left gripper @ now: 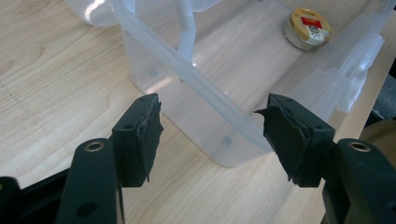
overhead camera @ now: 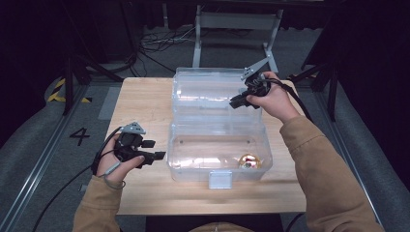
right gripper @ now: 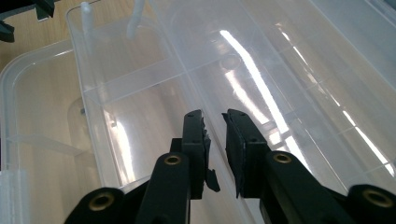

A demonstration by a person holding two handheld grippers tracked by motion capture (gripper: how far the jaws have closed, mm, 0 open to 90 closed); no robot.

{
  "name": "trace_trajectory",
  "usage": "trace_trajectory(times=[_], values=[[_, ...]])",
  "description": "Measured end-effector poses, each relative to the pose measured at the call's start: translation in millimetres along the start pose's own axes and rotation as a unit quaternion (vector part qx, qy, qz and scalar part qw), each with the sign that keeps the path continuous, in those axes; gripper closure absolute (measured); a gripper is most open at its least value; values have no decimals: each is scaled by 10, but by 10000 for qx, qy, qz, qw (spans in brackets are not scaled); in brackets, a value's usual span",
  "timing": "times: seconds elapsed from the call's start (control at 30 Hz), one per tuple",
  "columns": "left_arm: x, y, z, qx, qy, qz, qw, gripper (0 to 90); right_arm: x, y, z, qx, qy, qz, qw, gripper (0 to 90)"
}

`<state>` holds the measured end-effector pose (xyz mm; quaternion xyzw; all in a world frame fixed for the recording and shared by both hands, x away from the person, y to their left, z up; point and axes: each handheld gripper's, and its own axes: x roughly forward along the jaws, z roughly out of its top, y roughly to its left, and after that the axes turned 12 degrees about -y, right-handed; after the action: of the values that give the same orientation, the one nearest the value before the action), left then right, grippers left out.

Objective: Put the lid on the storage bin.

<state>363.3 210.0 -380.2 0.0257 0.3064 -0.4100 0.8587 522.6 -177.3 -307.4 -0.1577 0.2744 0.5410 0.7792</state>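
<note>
Clear glossy plastic box [overhead camera: 217, 145], pale matt wood table [overhead camera: 145, 101], shiny gold metal tin [left gripper: 308, 28]

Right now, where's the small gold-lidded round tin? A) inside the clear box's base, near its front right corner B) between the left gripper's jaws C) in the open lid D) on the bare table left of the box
A: the gold-lidded tin lies on the floor of the clear box, near its front right corner; the left gripper view also shows it inside the box walls.
</note>
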Motion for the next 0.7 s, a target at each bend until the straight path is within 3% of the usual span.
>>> trace_trajectory(times=[0.27,0.4,0.7], values=[[34,-85,37,120,-30,-134,9998,375,-6,-8,-7,2,19,41,10000,795],[87,-171,68,233,-15,-314,9992,376,-5,-10,-7,55,19,55,10000,797],[290,-356,93,516,232,-602,9966,383,-1,-15,-10,94,11,69,9999,801]])
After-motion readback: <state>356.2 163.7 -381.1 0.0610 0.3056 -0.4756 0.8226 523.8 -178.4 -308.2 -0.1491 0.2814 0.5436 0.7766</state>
